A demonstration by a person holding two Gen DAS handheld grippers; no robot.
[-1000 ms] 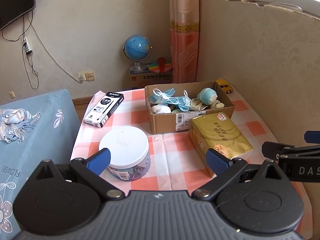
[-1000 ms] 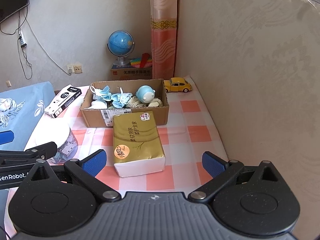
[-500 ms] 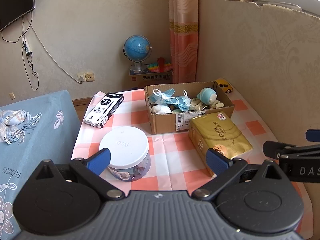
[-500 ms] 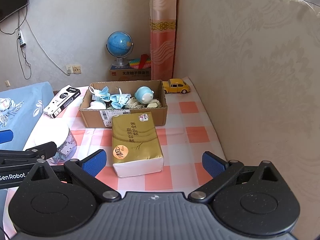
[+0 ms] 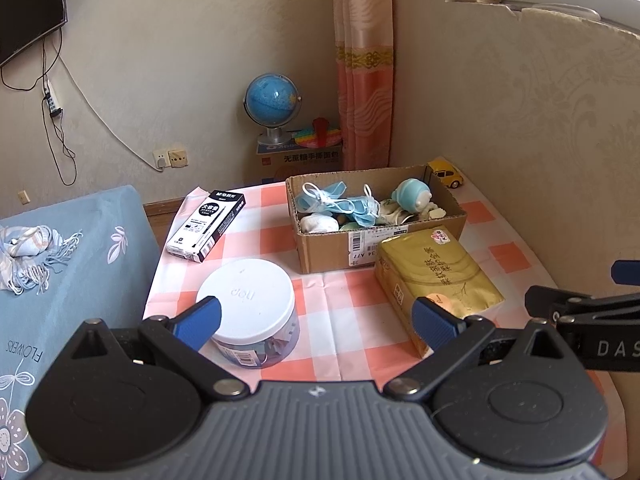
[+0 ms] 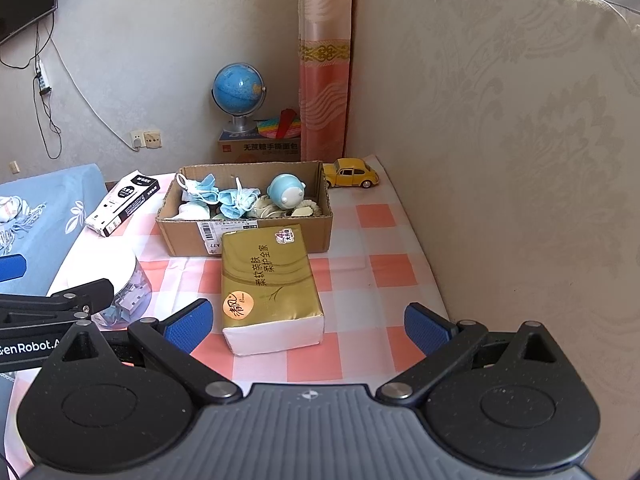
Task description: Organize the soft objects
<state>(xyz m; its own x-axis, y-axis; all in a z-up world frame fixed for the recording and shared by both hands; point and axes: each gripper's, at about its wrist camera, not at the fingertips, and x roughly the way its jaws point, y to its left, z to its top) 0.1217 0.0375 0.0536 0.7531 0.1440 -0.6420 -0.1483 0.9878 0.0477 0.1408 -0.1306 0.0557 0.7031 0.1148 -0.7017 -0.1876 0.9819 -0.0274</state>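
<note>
A cardboard box (image 5: 332,250) (image 6: 280,236) at the back of the checked table holds blue face masks (image 5: 340,204) (image 6: 224,196), a pale blue soft toy (image 5: 412,196) (image 6: 286,192) and white soft items. A gold tissue pack (image 5: 438,276) (image 6: 268,284) lies just in front of the box. My left gripper (image 5: 316,320) is open and empty above the near table, over a white-lidded jar. My right gripper (image 6: 308,326) is open and empty, with the tissue pack just beyond its left finger.
A white-lidded clear jar (image 5: 248,308) (image 6: 128,292) stands at the near left. A black-and-white pen box (image 5: 208,224) (image 6: 124,206) lies at the back left. A yellow toy car (image 6: 352,174) (image 5: 446,174) sits behind the box. A padded wall (image 6: 520,160) borders the right; a blue bed (image 5: 60,280) the left.
Both views have shifted very slightly; nothing on the table has moved and both grippers stay open.
</note>
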